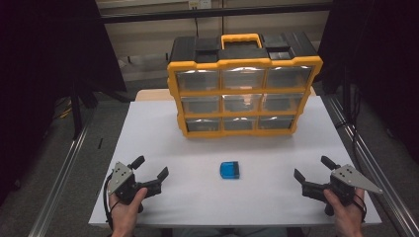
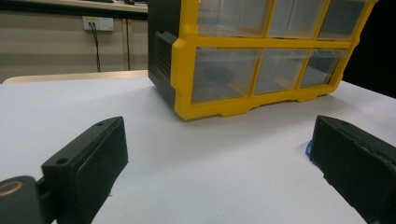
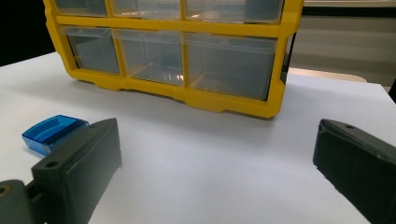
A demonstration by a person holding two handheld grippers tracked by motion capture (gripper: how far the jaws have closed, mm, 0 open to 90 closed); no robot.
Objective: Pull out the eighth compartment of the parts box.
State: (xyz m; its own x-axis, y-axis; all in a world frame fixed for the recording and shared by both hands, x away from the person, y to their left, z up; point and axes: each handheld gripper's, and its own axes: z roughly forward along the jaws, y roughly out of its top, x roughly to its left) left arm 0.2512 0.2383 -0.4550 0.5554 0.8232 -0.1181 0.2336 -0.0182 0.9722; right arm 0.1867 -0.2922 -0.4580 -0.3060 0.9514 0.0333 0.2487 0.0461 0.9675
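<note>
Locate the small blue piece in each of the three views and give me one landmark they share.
High view: the blue piece lies on the white table, centre front, before the yellow drawer cabinet.
Left gripper view: a blue sliver at the right jaw's edge.
Right gripper view: far left, behind the left jaw.
Shared landmark: the cabinet.

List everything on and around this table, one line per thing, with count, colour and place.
yellow and black plastic drawer organiser: one, nine clear drawers all pushed in, far middle of the table.
small translucent blue plastic box: one, blue, near middle, in front of the organiser, between the two grippers.
white table: one, white, under everything.
wall socket: one, pale, on the wall behind.
left gripper: one, black, near left corner, fingers open and empty.
right gripper: one, black, near right corner, fingers open and empty.
</note>
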